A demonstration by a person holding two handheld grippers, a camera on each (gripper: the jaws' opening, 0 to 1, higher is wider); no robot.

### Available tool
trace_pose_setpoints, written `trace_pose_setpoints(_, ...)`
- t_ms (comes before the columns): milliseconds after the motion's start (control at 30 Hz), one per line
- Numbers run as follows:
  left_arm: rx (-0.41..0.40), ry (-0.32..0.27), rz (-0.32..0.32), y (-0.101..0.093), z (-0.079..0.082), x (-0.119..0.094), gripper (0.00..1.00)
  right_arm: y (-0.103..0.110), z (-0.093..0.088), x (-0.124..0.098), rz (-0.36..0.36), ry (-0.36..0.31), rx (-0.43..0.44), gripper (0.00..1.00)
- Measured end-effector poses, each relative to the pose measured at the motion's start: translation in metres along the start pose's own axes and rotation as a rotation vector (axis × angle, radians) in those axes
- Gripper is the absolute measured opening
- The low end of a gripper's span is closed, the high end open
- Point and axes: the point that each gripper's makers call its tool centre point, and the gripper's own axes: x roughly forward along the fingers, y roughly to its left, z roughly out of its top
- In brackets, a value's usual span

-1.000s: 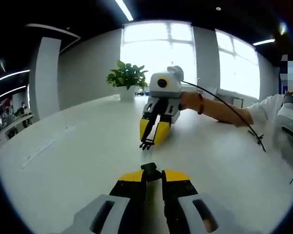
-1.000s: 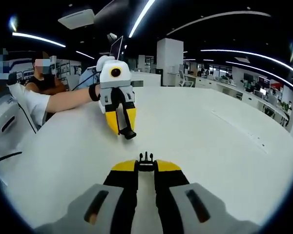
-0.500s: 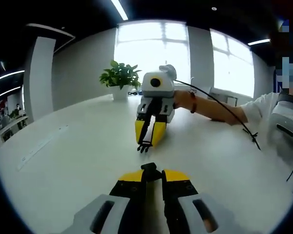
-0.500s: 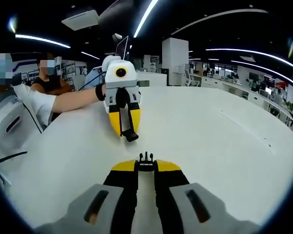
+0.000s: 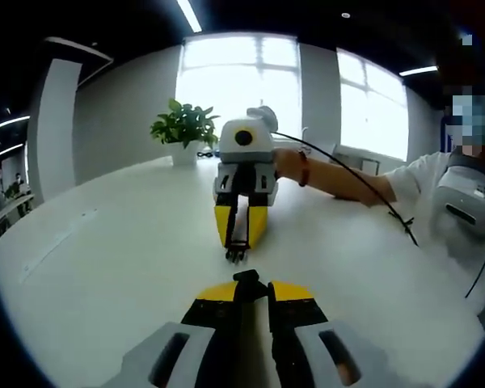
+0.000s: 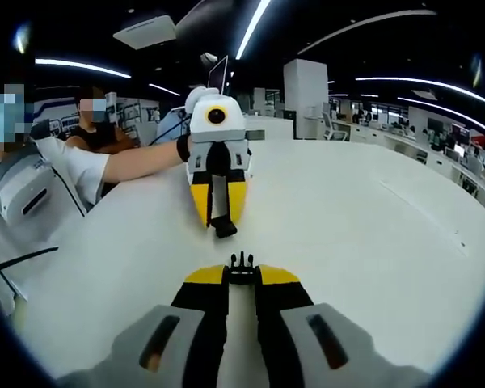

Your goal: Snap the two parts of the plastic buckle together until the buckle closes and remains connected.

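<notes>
A broad white table (image 5: pixel 105 267) with a smooth matte top spreads under both grippers and serves as the landmark here. Beyond its far edge in the left gripper view stand tall bright windows and a leafy green plant (image 5: pixel 182 125) in a white pot. In the right gripper view a long open office with ceiling light strips lies beyond the table, and a person in a white sleeve (image 6: pixel 77 170) reaches over its left side.

The left gripper (image 5: pixel 250 289) rises from the bottom of its own view, grey moulded shells ending in yellow tips with black inner pads. Its jaws are clamped on the socket half (image 5: pixel 248 280) of the buckle, a small black plastic piece with a rounded, blunt end poking just past the tips above the table. In the right gripper view the same gripper hangs over the middle of the table, white-bodied, yellow-tipped, the dark blocky socket half at its lower end.

The right gripper (image 6: pixel 242 275) has the same grey shells and yellow tips, its jaws closed on the pronged half (image 6: pixel 242 262) of the buckle, black plastic with thin upright prongs standing out beyond the tips. In the left gripper view it points down toward the table's middle with the pronged piece at its tips.

The two halves face each other above the table, near but apart, not yet joined.
</notes>
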Motion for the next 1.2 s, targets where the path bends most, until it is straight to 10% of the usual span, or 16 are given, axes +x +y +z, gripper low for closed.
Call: trace_pose_setpoints(1200, 0.026, 0.032, -0.043, -0.012, -0.004, 0.009, 0.12, 0.017, 0.001, 0.010, 0.078, 0.001, -0.026, 0.12)
